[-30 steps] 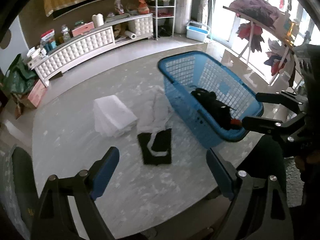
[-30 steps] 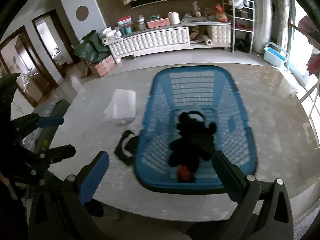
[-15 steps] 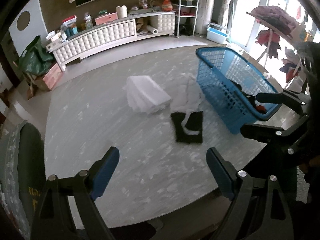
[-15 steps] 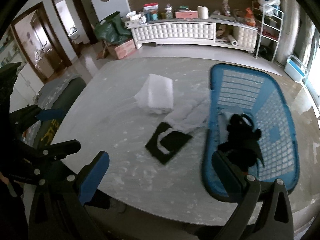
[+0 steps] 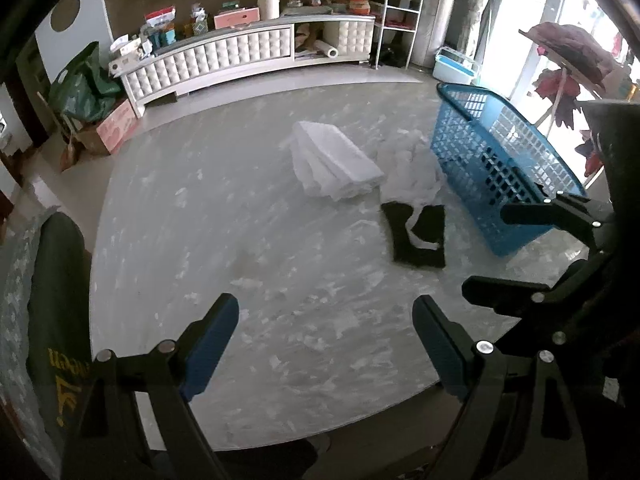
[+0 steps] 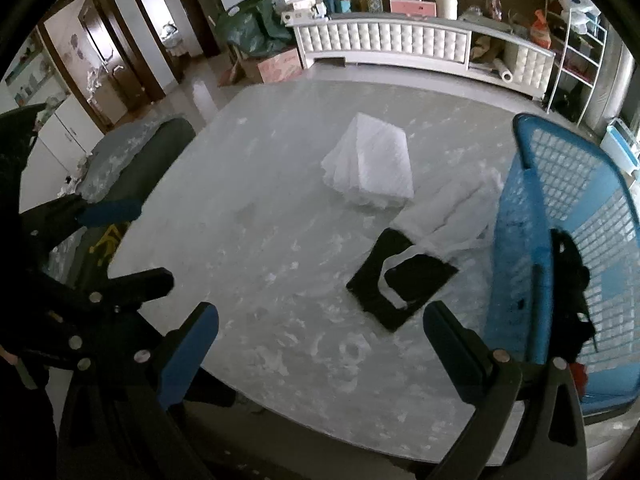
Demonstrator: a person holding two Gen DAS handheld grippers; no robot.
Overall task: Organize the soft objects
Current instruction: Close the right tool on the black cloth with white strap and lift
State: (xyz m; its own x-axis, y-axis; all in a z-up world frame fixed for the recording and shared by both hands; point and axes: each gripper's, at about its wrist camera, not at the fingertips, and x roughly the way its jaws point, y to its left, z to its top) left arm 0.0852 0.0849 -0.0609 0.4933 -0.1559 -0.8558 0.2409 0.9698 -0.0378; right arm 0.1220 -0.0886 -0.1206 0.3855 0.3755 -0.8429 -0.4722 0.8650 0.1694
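A blue laundry basket (image 5: 500,152) (image 6: 532,216) stands at the table's right side with a black soft toy (image 6: 572,276) inside. A folded white stack (image 5: 336,164) (image 6: 372,168) lies mid-table, a crumpled white cloth (image 5: 408,168) (image 6: 452,212) beside it, and a flat black cloth (image 5: 418,234) (image 6: 400,280) in front. My left gripper (image 5: 326,344) is open and empty above the near table. My right gripper (image 6: 320,344) is open and empty, near the black cloth; it also shows in the left wrist view (image 5: 532,252).
The grey marble table (image 5: 240,240) has its front edge just below both grippers. A green chair back (image 5: 56,312) (image 6: 132,172) stands at the left. A white cabinet (image 5: 248,56), a metal shelf (image 5: 400,12) and a clothes rack (image 5: 568,60) stand behind.
Both grippers have swung left, away from the basket, which has shifted to the right of both views. Nothing has been grasped or moved on the table.
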